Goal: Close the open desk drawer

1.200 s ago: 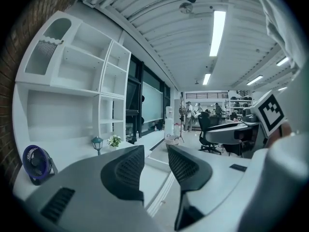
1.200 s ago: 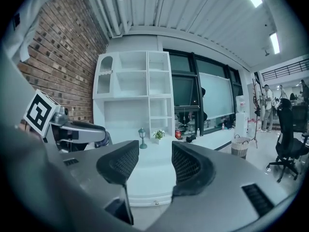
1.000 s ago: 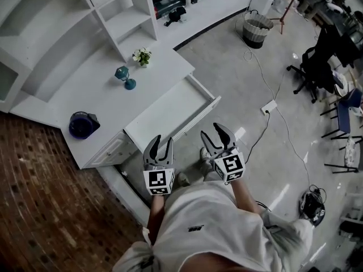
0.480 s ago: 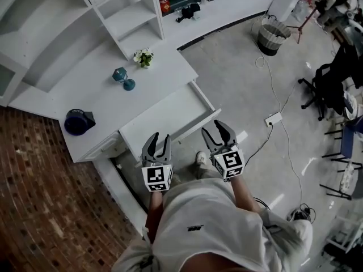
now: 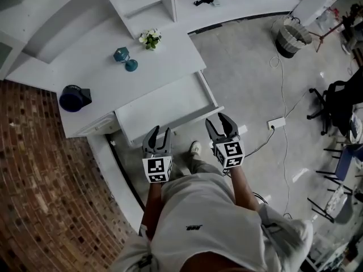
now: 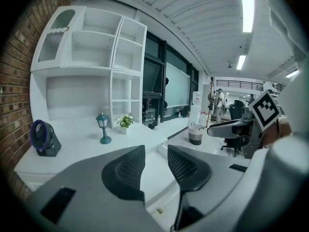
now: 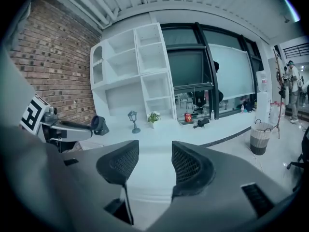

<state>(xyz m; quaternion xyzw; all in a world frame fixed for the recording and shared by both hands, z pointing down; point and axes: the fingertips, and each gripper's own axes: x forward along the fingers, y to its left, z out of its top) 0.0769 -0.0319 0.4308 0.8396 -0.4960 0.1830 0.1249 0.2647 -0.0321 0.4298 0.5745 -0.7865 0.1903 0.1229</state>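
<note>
The white desk (image 5: 96, 81) has its wide drawer (image 5: 164, 109) pulled out towards me, and the inside looks empty. My left gripper (image 5: 158, 132) is at the drawer's front edge near its left half, jaws open with nothing between them. At the front edge's right end is my right gripper (image 5: 221, 121), also open and empty. In the left gripper view the left gripper (image 6: 155, 153) looks over the drawer (image 6: 157, 175). In the right gripper view the right gripper (image 7: 155, 151) looks over the drawer (image 7: 152, 178). I cannot tell if either touches the front.
On the desktop stand a dark blue fan (image 5: 74, 97), a teal lantern (image 5: 123, 59) and a small potted plant (image 5: 150, 37). White shelving (image 5: 136, 4) rises behind, with a brick wall (image 5: 51, 197) to the left. A waste basket (image 5: 292, 37), power strip (image 5: 277, 123) and office chairs (image 5: 340, 103) are on the floor to the right.
I have stepped closer to the desk. Both grippers have moved forward from short of the drawer up to its front edge. The drawer stays pulled out as before.
</note>
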